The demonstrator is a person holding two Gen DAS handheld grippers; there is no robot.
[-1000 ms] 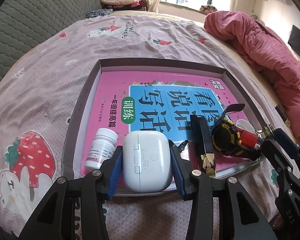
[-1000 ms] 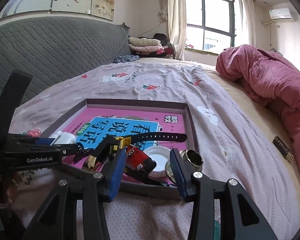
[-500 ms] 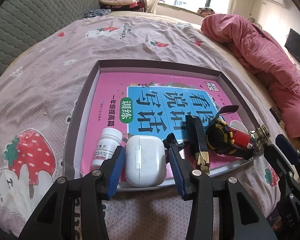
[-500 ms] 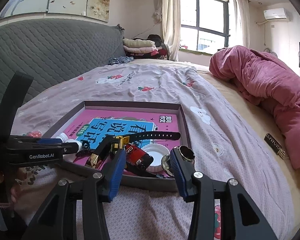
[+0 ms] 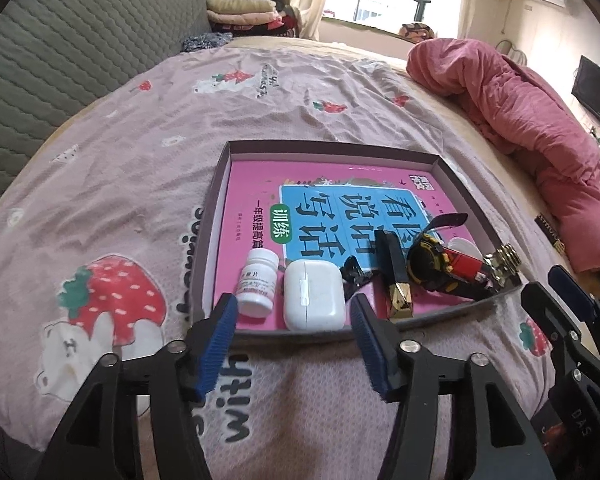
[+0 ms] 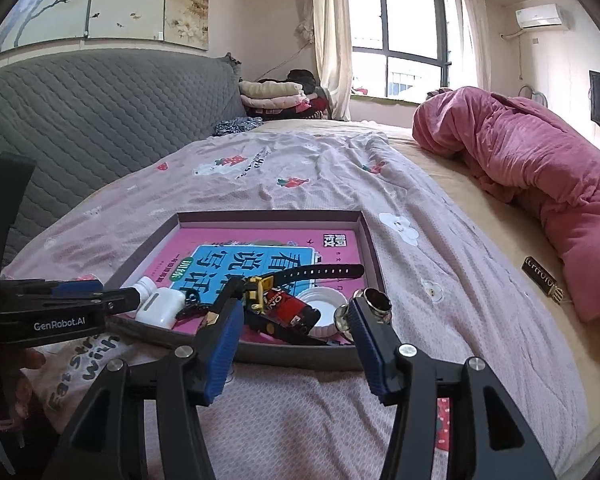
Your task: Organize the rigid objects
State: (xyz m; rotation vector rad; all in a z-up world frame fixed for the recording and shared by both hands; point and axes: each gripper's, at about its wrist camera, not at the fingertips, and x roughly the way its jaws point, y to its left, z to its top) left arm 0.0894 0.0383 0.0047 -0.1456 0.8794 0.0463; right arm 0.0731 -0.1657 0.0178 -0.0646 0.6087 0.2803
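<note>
The left gripper stands with its jaws apart and empty; they have just been opening, and the white earbud case now lies free in the tray, just past the blue pads at twelve o'clock. It rests flat along the tray's near wall, beside the white pill bottle at its nine o'clock, probably so the small items form a row along one edge.

The right gripper is likewise spread with nothing between its pads, its jaws having just been opening too. Ahead of it at twelve o'clock the brass-coloured metal piece sits at the tray's near right corner, by the white lid and the red cylinder. To their left lie the yellow-and-black watch and a black bar with a gold tip, all lying on the pink workbook that lines the tray.

The tray sits on the bed, whose soft sheet would explain gathering rigid things onto a flat, walled base. A small dark object lies outside at the tray's three o'clock, near the pink quilt; it may be the next item.
</note>
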